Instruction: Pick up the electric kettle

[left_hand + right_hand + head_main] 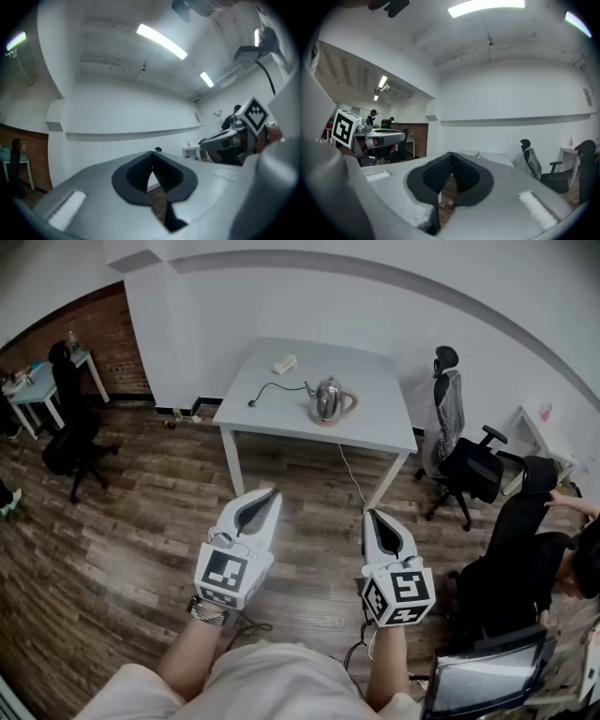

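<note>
Two bare forearms reach forward from the bottom of the head view, side by side and a little apart, over a dark wood-plank floor (141, 540). Each holds one grey two-jaw tool level, with its nose pointing towards the table ahead. The left gripper (274, 491) carries one black-and-white marker cube (223, 576) at its rear, just ahead of a banded wrist. The right gripper (372, 513) carries a second such cube (401, 592). In each gripper view the two dark padded jaws meet at their tips, pressed together with nothing between them. The one shiny silver electric kettle (328, 400) stands upright on the one white rectangular four-legged table (375, 381), right of its middle and well apart from both tools. Also on that table are one thin black cord (274, 386), which runs from the kettle's left side to a plug nearer the table's front, and one small white object (284, 364) near the far edge. Two black office chairs stand on the floor, one (70, 432) at the left and one (466, 465) right of the table. One person in black (525, 549) sits at the right edge.
</note>
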A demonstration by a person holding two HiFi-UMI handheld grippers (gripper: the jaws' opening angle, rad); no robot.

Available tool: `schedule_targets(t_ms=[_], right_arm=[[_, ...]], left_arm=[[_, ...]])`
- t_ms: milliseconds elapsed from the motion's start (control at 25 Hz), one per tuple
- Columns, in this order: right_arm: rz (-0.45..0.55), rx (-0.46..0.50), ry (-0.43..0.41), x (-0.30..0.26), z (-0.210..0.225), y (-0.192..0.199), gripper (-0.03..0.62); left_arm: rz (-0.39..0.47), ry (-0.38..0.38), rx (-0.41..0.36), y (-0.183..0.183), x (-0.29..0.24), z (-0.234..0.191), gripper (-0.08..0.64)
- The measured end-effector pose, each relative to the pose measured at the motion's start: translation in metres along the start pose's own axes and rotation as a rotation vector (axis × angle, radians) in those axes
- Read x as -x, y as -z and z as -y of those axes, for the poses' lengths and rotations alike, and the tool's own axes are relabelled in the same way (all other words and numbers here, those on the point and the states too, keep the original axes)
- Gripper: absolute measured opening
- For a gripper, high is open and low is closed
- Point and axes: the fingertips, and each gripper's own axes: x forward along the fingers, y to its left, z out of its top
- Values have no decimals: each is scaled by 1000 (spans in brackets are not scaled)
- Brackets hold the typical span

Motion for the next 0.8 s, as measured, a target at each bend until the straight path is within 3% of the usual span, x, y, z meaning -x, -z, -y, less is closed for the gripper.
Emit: schedule_targets(t_ms=[800], right_arm=[[8,-57,-16,-8,-16,4,3]], left_arm=[[-2,-24,21,9,9,-17,3]])
